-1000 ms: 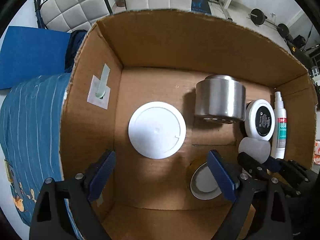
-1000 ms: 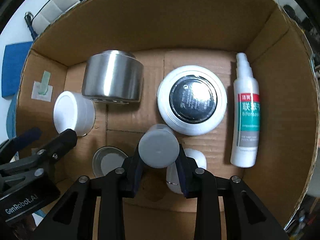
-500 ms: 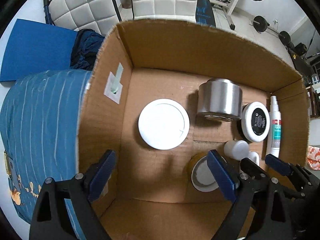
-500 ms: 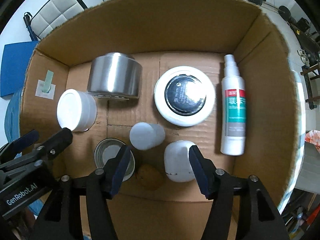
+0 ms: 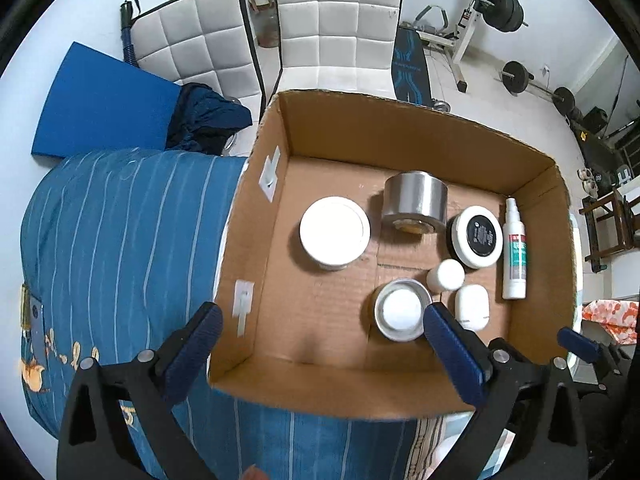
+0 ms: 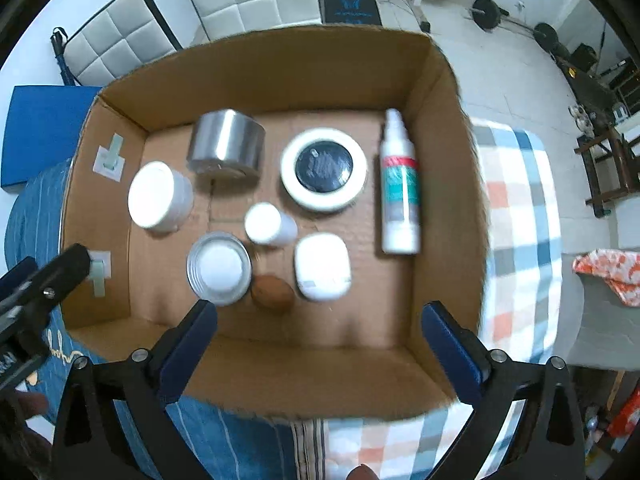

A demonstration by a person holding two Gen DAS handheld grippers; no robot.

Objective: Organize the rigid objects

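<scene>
An open cardboard box (image 5: 400, 128) (image 6: 280, 76) holds a white round jar (image 5: 335, 230) (image 6: 158, 196), a steel canister (image 5: 414, 200) (image 6: 226, 144), a black-lidded white tin (image 5: 476, 236) (image 6: 323, 168), a spray bottle (image 5: 515, 256) (image 6: 400, 184), a small white bottle (image 5: 446, 275) (image 6: 269, 224), a white rounded case (image 5: 472, 306) (image 6: 322, 266), a metal tin (image 5: 402, 314) (image 6: 219, 268) and a brown oval thing (image 6: 273, 292). My left gripper (image 5: 320, 320) hovers over the box's near left wall. My right gripper (image 6: 319, 314) hangs above the near wall. Both sets of jaws are opening, with nothing between them.
The box rests on a blue striped cover (image 5: 120, 240) beside a chequered cloth (image 6: 516, 208). Two white padded chairs (image 5: 336, 20), a blue mat (image 5: 100, 112) and gym weights (image 5: 516, 76) stand beyond it. An orange patterned cloth (image 6: 608, 272) lies at the right.
My right gripper let go of the small white bottle, which now stands in the box. Both grippers rose away from the box, their jaws spreading wider.
</scene>
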